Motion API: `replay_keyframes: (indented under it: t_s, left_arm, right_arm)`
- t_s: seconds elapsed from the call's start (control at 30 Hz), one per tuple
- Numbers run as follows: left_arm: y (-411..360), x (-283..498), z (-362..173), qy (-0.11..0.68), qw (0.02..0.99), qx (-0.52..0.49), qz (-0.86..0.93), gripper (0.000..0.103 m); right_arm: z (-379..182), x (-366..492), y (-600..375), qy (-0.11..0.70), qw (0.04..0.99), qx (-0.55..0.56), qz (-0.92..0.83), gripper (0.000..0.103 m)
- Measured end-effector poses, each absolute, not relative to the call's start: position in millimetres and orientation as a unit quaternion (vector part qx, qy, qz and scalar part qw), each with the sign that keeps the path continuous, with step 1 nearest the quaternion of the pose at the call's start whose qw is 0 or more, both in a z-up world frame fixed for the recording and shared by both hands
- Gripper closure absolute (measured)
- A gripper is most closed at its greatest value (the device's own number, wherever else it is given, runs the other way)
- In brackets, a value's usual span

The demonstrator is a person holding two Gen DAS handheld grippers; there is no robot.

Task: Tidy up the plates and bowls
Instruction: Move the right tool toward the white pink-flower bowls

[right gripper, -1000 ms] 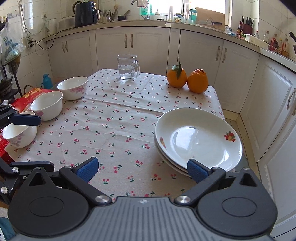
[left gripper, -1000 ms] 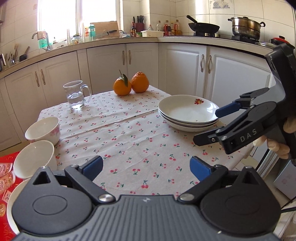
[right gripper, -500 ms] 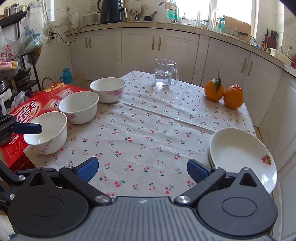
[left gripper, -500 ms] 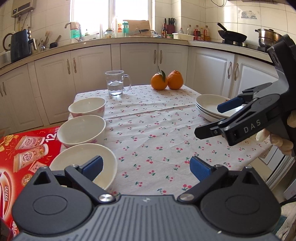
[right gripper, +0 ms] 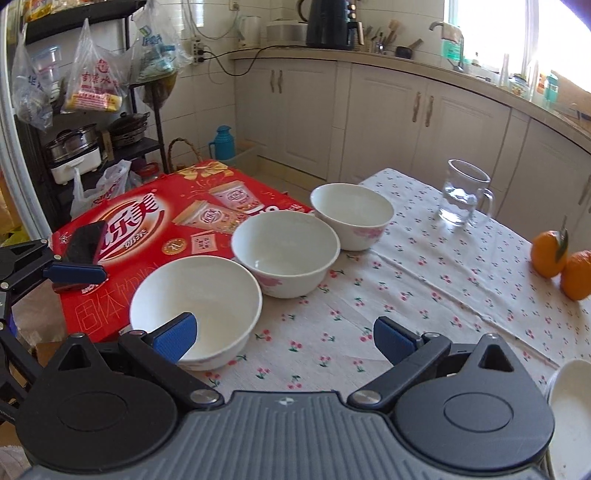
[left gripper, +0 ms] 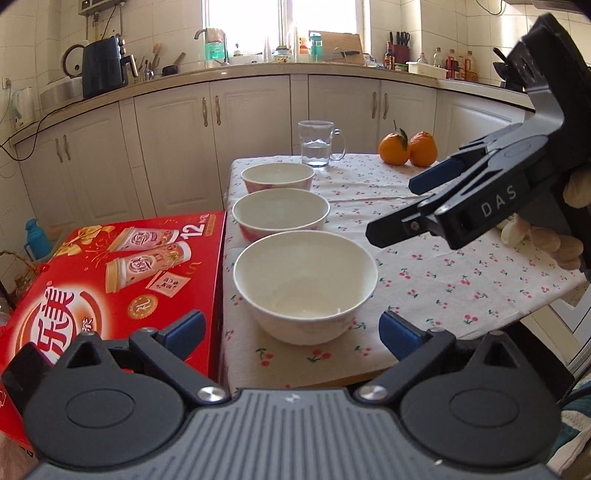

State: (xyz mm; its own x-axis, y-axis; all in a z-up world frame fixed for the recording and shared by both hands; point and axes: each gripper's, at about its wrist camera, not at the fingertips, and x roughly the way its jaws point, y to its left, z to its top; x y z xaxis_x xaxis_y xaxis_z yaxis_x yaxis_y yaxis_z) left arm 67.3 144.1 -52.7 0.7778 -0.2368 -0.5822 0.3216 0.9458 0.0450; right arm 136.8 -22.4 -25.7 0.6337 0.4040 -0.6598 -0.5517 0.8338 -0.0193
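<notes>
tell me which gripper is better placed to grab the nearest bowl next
Left, probably. The left gripper is open, with the nearest bowl centred just ahead of its fingers. The right gripper, also open, has that bowl off toward its left finger.

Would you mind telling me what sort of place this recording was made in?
Most likely a home kitchen. Cabinets run beneath a counter with a sink tap by the window, a kettle sits plugged in, and bowls stand on a table with a cherry-print cloth.
</notes>
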Motion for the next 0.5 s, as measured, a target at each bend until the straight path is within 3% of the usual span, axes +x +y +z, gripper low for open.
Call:
replay_keyframes:
  t_s: [0.23,0.5]
  left_arm:
    - [145,84,-66,0.303,0.935,0.084,-0.164,0.004]
    - [137,97,-72,0.309,0.927,0.095,-0.189,0.014]
  right_arm:
    - [-39,151,6,0.351,0.872,-0.11,0.323,0.005]
    - [-54,165,9,0.383,0.854,-0.089,0.342,0.024]
